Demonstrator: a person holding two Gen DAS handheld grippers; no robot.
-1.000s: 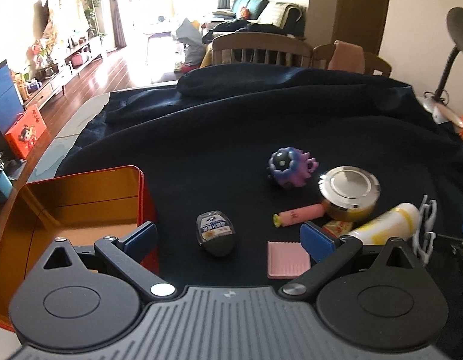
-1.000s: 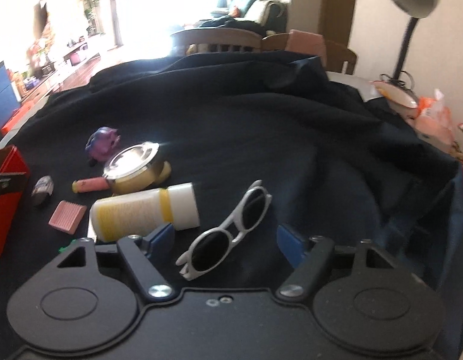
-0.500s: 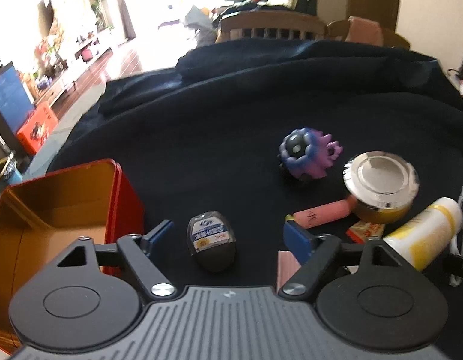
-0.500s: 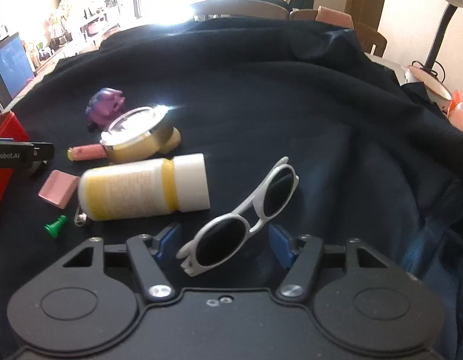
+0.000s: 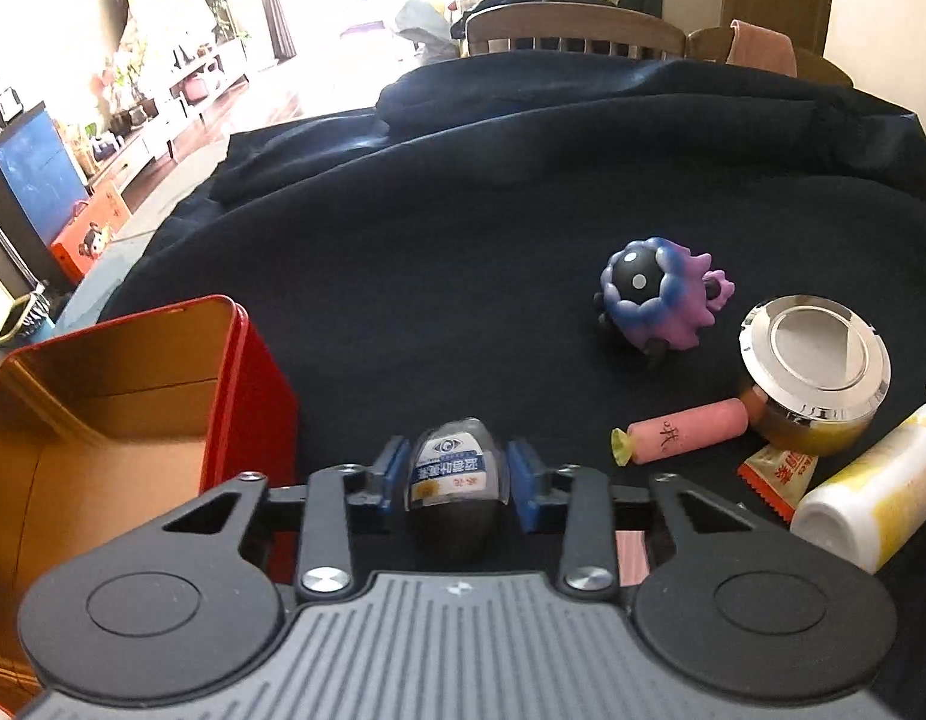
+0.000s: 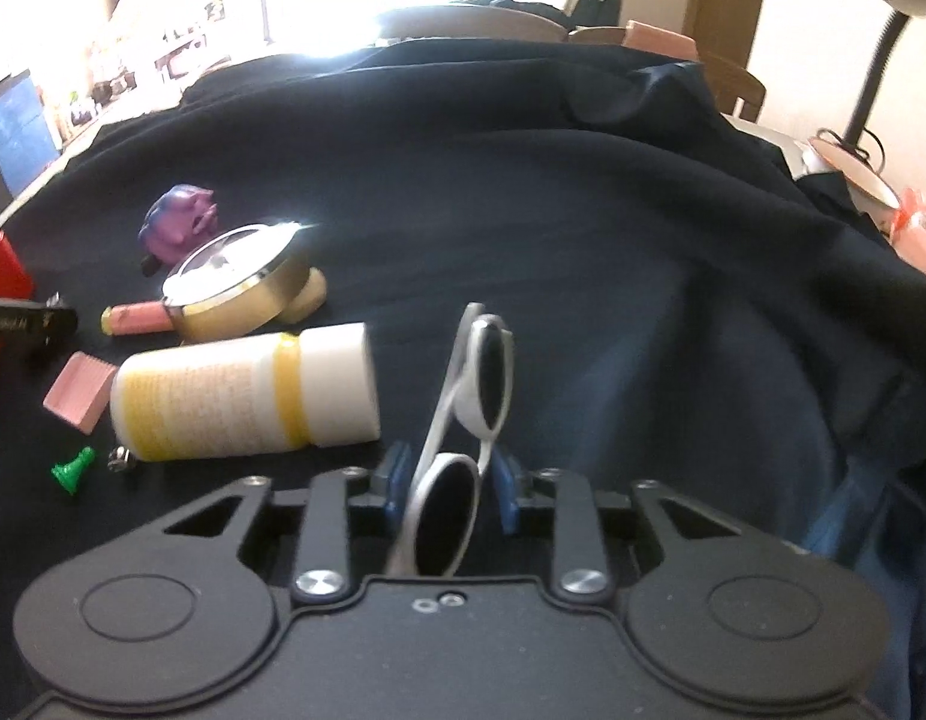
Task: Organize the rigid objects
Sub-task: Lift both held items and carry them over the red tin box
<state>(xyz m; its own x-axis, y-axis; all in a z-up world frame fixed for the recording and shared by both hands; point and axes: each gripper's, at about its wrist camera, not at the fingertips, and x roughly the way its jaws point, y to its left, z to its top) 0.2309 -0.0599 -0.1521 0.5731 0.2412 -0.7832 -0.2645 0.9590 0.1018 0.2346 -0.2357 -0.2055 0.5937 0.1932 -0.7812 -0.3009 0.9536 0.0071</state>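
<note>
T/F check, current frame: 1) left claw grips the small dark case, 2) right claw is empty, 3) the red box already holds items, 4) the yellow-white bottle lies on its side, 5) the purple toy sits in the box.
1) True: the left claw is shut on the small dark case.
2) False: the right claw pinches the white sunglasses.
3) False: the visible interior of the red box shows nothing.
4) True: the yellow-white bottle lies flat.
5) False: the purple toy sits on the dark cloth.

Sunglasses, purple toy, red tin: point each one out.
Sunglasses [image 6: 493,384]: right wrist view, far lens.
Purple toy [image 5: 655,294]: left wrist view, round body.
Red tin [image 5: 253,384]: left wrist view, outer side wall.
</note>
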